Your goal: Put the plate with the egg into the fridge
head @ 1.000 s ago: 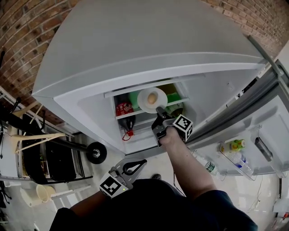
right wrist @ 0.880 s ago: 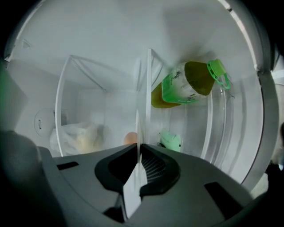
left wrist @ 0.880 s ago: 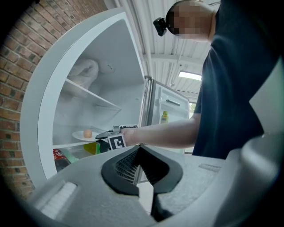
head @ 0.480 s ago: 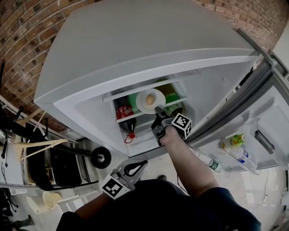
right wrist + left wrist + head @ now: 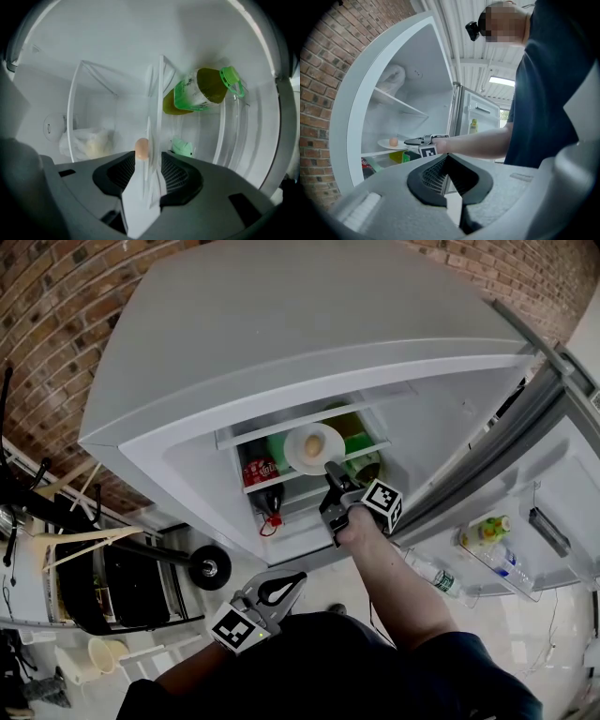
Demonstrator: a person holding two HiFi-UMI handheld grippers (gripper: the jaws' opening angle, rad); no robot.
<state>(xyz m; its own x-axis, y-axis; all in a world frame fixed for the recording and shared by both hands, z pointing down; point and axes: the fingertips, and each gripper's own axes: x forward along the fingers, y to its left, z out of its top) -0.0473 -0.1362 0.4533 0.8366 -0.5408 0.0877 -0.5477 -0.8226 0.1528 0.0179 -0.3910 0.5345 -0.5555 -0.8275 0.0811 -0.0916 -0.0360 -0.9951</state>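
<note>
Plate (image 5: 314,448) with the egg (image 5: 317,442) sits on a shelf (image 5: 272,478) inside the fridge (image 5: 281,343), dead ahead of the right gripper (image 5: 330,468). Its near rim is between the jaws, which have just been opening and now stand apart, not pinching. That arm reaches in level, so I reckon it just backs straight out. The left gripper (image 5: 292,579) hangs low by the waist, jaws together, empty.

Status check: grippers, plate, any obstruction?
Right gripper jaws just opened, plate rim between them, not pinched. Left gripper shut, empty, held back. Plate with egg sits on fridge shelf. Nothing seen blocking pull-out.
</note>
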